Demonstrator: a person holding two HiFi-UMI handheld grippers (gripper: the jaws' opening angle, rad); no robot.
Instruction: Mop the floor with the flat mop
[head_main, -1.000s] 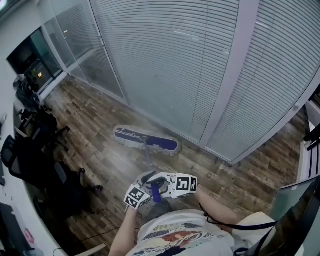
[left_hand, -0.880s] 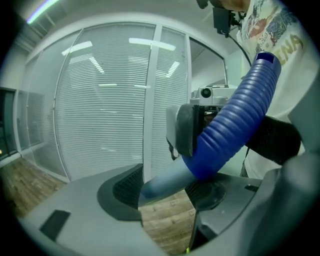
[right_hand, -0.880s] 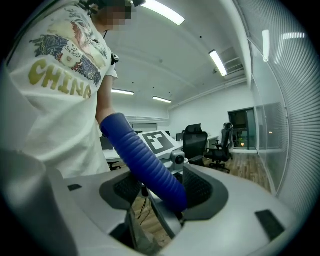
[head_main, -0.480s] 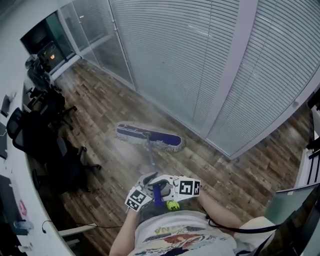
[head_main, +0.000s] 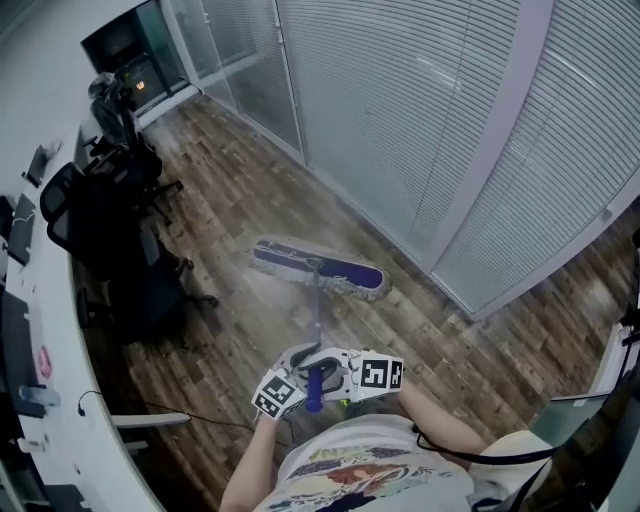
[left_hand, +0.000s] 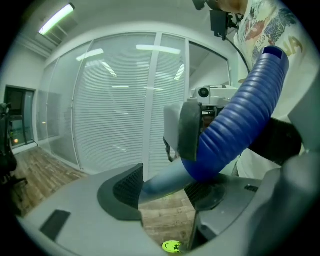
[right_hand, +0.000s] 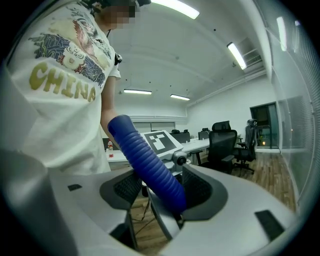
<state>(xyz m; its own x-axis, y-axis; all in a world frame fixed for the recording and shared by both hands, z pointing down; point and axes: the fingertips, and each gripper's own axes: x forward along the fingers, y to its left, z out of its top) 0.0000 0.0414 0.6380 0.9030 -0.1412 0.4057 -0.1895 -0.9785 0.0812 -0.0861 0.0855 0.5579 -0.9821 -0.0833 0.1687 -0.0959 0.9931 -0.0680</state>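
The flat mop's blue and grey head lies on the wood floor, close to the glass wall. Its grey shaft runs back to a ribbed blue grip in front of the person's chest. My left gripper and right gripper meet there, both shut on the mop handle. In the left gripper view the blue grip and the shaft pass between the jaws of my left gripper. The right gripper view shows the same blue grip clamped in my right gripper.
A glass wall with white blinds runs diagonally behind the mop head. Black office chairs and a long white desk line the left side. A thin cable lies on the floor near the desk. A green shoe tip shows below the left gripper.
The person and both grippers have moved along the floor beside the glass wall, and the mop head has slid with them. The chairs and desk at left show more fully now.
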